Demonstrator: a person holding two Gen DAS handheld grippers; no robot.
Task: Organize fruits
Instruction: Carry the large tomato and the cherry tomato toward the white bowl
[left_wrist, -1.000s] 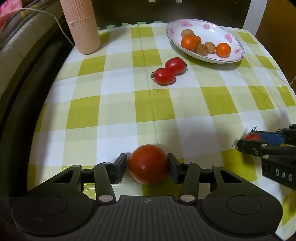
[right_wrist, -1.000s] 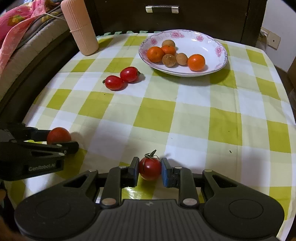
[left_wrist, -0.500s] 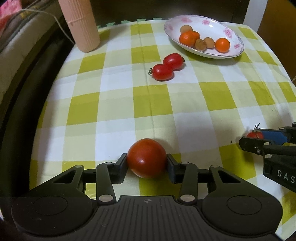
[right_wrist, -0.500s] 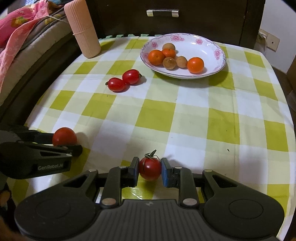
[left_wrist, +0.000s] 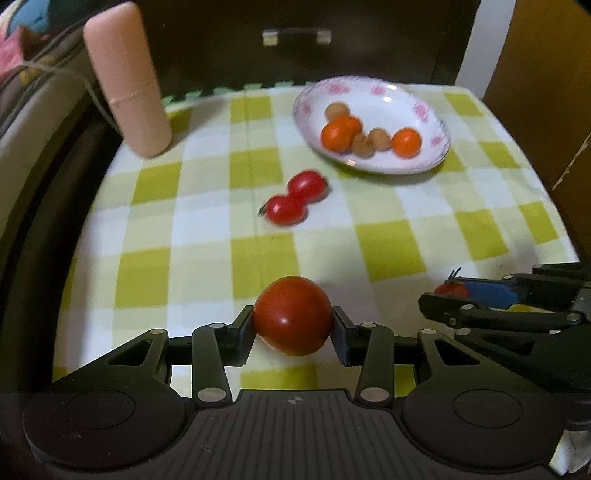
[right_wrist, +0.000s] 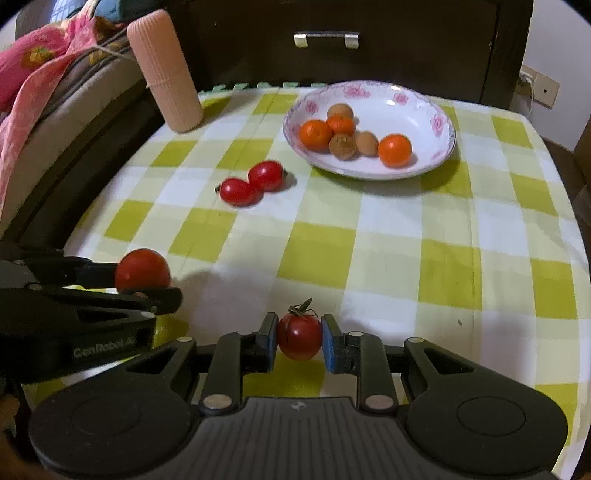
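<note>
A large round red tomato (left_wrist: 293, 320) sits clamped between the left tongs (left_wrist: 293, 326); a smaller stemmed tomato (right_wrist: 299, 335) is pinched in the right tongs (right_wrist: 299, 339). Two glossy oval tomatoes (right_wrist: 251, 183) lie touching mid-bench. Far right, a pink-flowered white plate (right_wrist: 436, 122) holds three oranges (right_wrist: 394, 150) and three brown fruits (right_wrist: 343, 146).

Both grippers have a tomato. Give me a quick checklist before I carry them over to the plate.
1. Left gripper shut on the large round red tomato: ok.
2. Right gripper shut on the small stemmed red tomato: ok.
3. Tomatoes lifted off the green-checked tablecloth: cannot tell.
4. Free space in the white floral-rimmed plate, right of the oranges: ok.
5. Two loose red cherry tomatoes lie between the left gripper and the plate; path clear: not ok, go over or around.
6. Pink ribbed cylinder out of the way: ok.
</note>
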